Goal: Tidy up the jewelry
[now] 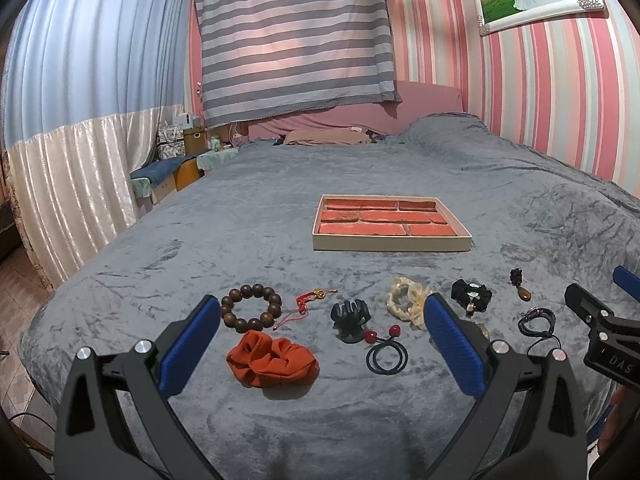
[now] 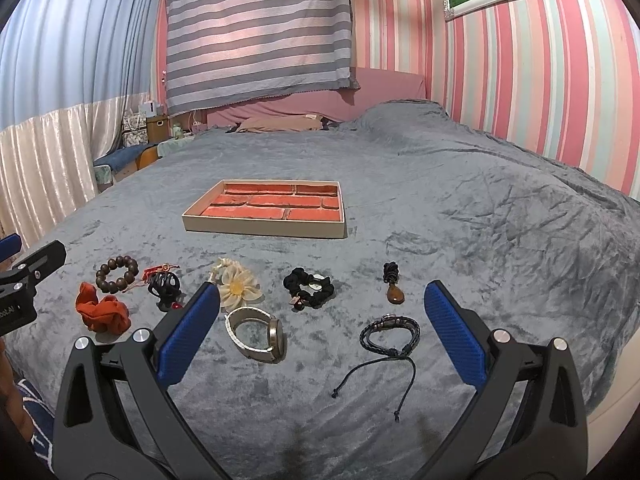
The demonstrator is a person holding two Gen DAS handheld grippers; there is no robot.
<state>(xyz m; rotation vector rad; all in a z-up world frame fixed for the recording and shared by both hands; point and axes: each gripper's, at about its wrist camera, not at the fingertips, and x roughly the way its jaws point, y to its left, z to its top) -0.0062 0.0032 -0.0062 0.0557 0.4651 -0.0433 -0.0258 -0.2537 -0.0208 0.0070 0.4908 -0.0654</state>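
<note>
Right wrist view: watch (image 2: 260,334) lies between the gaping right gripper (image 2: 322,300) fingers.

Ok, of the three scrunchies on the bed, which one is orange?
The orange scrunchie, nearest the left claw, just below the wooden bead bracelet. The others are cream and black.

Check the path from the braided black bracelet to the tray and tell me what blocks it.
Nothing visible blocks it. The braided black bracelet lies between the open right gripper fingers; the black scrunchie and the teardrop pendant sit to either side of the line, with bare blanket up to the tray.
</note>
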